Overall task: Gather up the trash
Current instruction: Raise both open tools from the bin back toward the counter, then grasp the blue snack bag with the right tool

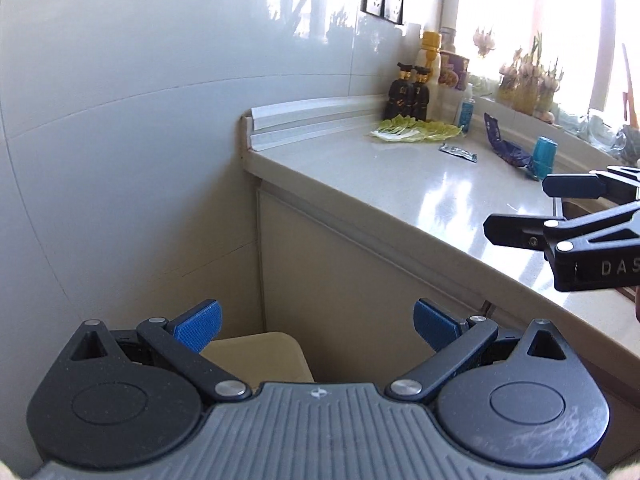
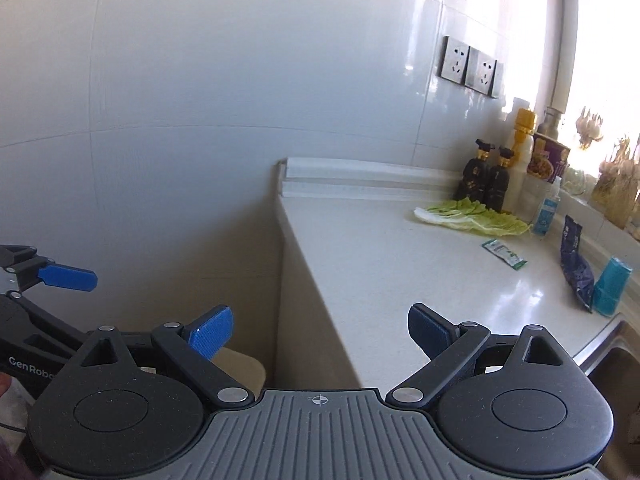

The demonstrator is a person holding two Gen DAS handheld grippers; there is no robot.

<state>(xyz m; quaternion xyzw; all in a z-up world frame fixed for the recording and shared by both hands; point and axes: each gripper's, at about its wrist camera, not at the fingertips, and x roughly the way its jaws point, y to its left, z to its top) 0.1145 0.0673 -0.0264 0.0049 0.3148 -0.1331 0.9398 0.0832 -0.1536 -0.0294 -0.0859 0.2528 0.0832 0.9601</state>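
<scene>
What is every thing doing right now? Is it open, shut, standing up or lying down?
left gripper: open, holds nothing
right gripper: open, holds nothing
cabbage leaves: lying flat on the counter
green sachet: lying flat
dark blue wrapper: crumpled, propped against the ledge
teal cup: upside down, tilted
two dark bottles: upright, capped
small clear bottle: upright
beige bin: on the floor, lid looks shut

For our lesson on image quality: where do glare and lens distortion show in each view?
Left wrist view: the window is blown out white, sheen streaks the countertop, wall tile lines curve. Right wrist view: window overexposed, countertop shows reflections, tile seams bow.
</scene>
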